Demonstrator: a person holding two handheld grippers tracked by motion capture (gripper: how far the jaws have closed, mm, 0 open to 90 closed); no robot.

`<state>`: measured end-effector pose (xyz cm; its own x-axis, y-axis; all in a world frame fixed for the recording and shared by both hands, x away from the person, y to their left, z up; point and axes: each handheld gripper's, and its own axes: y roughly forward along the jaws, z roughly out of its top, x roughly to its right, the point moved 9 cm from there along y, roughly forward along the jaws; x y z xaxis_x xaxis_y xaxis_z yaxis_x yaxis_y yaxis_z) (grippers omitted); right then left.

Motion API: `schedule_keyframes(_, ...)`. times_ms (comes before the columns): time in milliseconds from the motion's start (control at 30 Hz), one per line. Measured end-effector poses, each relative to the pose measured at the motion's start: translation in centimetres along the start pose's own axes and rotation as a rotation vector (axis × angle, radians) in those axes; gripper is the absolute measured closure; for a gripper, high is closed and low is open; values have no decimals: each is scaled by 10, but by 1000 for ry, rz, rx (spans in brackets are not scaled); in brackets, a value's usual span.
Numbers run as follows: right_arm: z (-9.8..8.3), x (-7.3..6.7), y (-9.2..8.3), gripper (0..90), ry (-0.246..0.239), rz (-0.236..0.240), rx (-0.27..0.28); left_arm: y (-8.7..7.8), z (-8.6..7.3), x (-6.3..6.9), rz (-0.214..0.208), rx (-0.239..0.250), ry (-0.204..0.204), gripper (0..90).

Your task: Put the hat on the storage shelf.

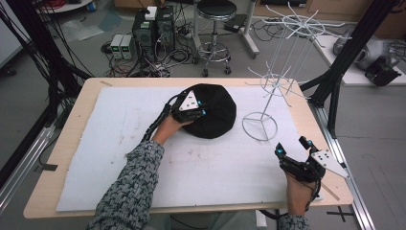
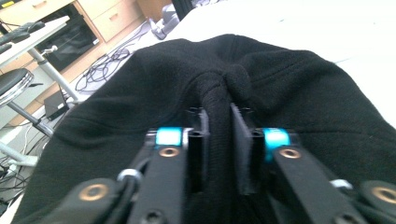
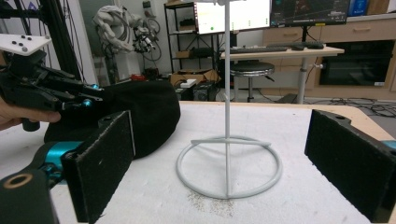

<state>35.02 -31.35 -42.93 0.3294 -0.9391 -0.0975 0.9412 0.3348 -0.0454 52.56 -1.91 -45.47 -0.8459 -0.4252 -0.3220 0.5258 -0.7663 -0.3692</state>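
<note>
black knit hat (image 1: 213, 112): mid-tabletop toward far edge, beside wire hat stand (image 1: 268, 91) | left hand-held gripper (image 1: 193, 114): clenched on a hat fold | right hand-held gripper (image 1: 293, 147): released, near right edge | handling: likely soft, light, floppy; pinching the thick rim fold suits

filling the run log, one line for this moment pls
left gripper: shut on hat | right gripper: open, holds nothing | rack: upright on mat

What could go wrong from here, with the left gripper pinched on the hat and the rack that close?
The left gripper pinches only a narrow fold of the black hat, so it may slip when lifted. The white wire rack looks light; the hat could snag a prong and tip it while the open right gripper stays off it.
</note>
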Motion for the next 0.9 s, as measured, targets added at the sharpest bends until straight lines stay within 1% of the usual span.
schedule_keyframes(33, 0, 0, 0, 74, 0, 0, 0, -1, 1, -1, 0, 5, 1, 795)
schedule_keyframes(67, 0, 1, 0, 74, -7, -1, 5, -3, 4, -2, 4, 16, -5, 815)
schedule_keyframes(133, 0, 1, 0, 74, -1, -2, 5, -7, 9, -5, 13, 39, -11, 825)
schedule_keyframes(267, 0, 1, 0, 75, 5, -3, 5, -20, 21, -12, 34, 72, -7, 832)
schedule_keyframes(333, 0, 1, 0, 74, 3, -3, 6, -26, 26, -16, 47, 93, -20, 833)
schedule_keyframes(400, 0, 1, 0, 74, 4, -2, 6, -32, 29, -21, 63, 102, -24, 833)
schedule_keyframes(500, 0, 1, -1, 74, 8, -4, 6, -41, 34, -26, 75, 117, -31, 834)
schedule_keyframes(700, 0, 2, -2, 74, 15, -4, 4, -65, 50, -42, 128, 182, -58, 835)
schedule_keyframes(767, 0, 2, -2, 74, 17, -4, 4, -74, 53, -48, 145, 199, -75, 835)
schedule_keyframes(833, 0, 1, -1, 74, 17, -3, 5, -82, 58, -54, 163, 205, -76, 835)
schedule_keyframes(900, -1, 2, -1, 74, 11, -2, 5, -89, 63, -58, 172, 220, -77, 836)
